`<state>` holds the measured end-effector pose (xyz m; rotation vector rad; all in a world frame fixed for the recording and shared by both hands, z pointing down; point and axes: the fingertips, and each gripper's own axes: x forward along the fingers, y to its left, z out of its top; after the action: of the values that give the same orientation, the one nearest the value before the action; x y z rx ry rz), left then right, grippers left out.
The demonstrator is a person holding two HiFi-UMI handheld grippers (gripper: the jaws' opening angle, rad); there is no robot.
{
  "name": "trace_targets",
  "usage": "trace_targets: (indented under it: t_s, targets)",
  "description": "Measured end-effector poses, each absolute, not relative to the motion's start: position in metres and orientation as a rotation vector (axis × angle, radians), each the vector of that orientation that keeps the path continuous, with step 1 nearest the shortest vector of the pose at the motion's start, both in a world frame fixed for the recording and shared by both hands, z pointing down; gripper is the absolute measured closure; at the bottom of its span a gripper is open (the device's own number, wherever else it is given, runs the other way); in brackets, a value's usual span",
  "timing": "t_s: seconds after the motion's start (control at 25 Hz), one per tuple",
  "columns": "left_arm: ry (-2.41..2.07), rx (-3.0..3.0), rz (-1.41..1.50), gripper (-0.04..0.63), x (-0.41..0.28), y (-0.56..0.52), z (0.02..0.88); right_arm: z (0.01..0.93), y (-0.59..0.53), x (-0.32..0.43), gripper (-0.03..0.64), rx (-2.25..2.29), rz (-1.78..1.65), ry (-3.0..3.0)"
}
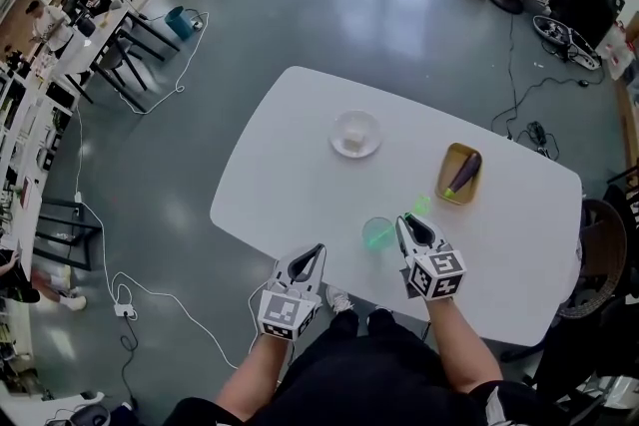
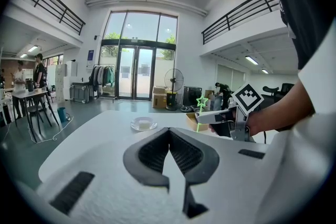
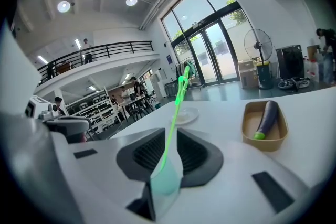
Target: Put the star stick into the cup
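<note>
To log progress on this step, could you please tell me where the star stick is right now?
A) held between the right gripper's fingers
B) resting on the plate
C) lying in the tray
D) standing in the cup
A: the right gripper view shows the green star stick clamped between the fingers of the right gripper, while the cup stands beside it on the table.

A white plate [image 1: 365, 124] w/ a pale block is seen approx. mid-tabletop [image 1: 290, 185]. To its right, an aubergine [image 1: 465, 172] is held in a tan tray [image 1: 444, 178].
</note>
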<state>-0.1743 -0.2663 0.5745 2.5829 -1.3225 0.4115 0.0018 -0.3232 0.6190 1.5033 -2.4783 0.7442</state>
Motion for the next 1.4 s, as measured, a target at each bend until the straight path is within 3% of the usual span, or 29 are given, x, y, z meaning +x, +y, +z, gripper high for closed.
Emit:
trace_targets:
  t_s: [0.48,0.8,1.4]
  targets:
    - [-1.292,2.622,0.374,0.586,-0.158,-0.271,0.564,0.577,-0.296,0.027,0.537,1.515,0.621,-2.507]
    - [-1.249,2.694,0.334,0.586,-0.133,-0.28,0.541,0.508,-0.277,0.027,0.611,1.518,0.361,-2.591]
    - [-1.211,2.819,0.2,0.586,-0.101,-0.292,0.485,0.446,-0.272,0.019,0.614,1.529,0.076,-2.649]
